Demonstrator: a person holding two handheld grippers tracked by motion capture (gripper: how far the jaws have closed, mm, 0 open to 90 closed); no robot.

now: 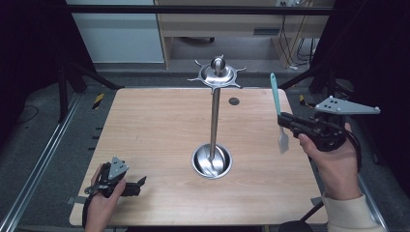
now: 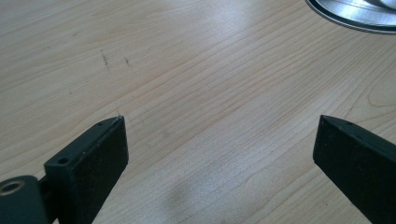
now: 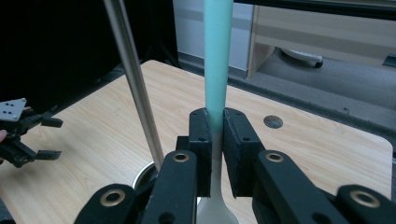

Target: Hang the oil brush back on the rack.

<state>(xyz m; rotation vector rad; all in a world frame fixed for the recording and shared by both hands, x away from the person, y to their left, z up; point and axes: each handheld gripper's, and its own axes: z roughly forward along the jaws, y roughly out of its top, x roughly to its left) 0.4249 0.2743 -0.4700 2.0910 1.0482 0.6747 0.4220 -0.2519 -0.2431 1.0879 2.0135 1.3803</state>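
A tall steel utensil stand (image 1: pixel 214 116) rises from the middle of the wooden desk (image 1: pixel 154 130), its round base bowl (image 1: pixel 212 161) sitting toward the near half and a hooked crown (image 1: pixel 217 73) at the top of its pole.

To the right of that stand, the right gripper (image 1: pixel 285 122) is held up above the desk's right edge. Its fingers (image 3: pixel 201 140) are pressed tight on a spatula (image 1: pixel 278 112), clamping it where the pale teal handle meets the whitish neck. The handle points up and away, reaching about the height of the stand's crown in the high view, while the flat whitish blade hangs below the fingers, clear of the desk. In the right gripper view the teal handle (image 3: pixel 217 60) stands upright just right of the stand's slanting pole (image 3: pixel 135 84), the two not touching.

Well to the left of the stand's base, near the front corner of the desk, the left gripper (image 1: pixel 138 183) rests low in the person's hand. Its fingers (image 2: pixel 93 158) are spread wide apart, with bare wood between them and nothing in their hold; the rim of the base bowl (image 2: pixel 355 14) shows ahead of them.
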